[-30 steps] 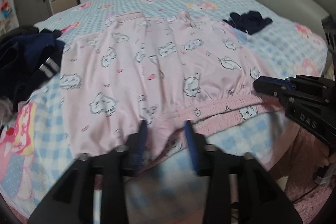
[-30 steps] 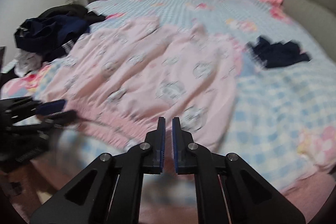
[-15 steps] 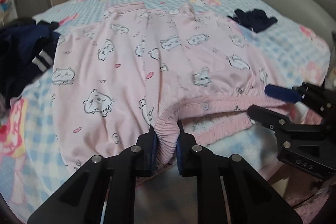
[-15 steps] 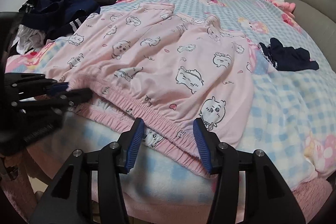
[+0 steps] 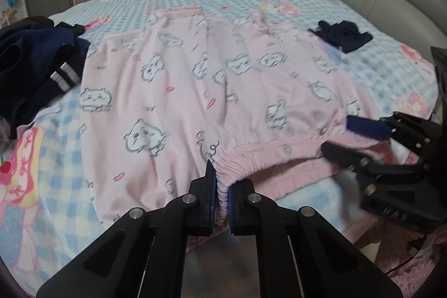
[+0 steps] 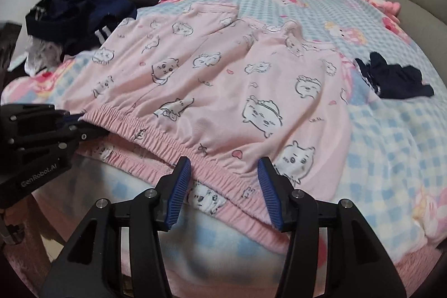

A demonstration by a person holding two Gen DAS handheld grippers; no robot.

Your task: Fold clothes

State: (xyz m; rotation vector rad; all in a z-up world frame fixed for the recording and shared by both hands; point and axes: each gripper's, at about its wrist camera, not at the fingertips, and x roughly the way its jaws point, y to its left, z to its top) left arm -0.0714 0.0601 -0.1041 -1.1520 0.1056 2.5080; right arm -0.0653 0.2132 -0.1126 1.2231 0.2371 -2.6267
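Checked bed (image 6: 391, 136) carries pink pyjama trousers (image 6: 223, 91), dark clothes pile (image 6: 81, 16), navy garment (image 6: 396, 77).

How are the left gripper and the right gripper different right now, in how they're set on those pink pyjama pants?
The left gripper is shut on the waistband, with pink elastic bunched between its pads; the right gripper pinches nothing, and its jaws are opening. The left gripper's fingers stand nearly together; the right gripper's fingers stand wide apart, straddling the band. Both are at the waistband end of the pink pyjama pants, at the bed's near edge.
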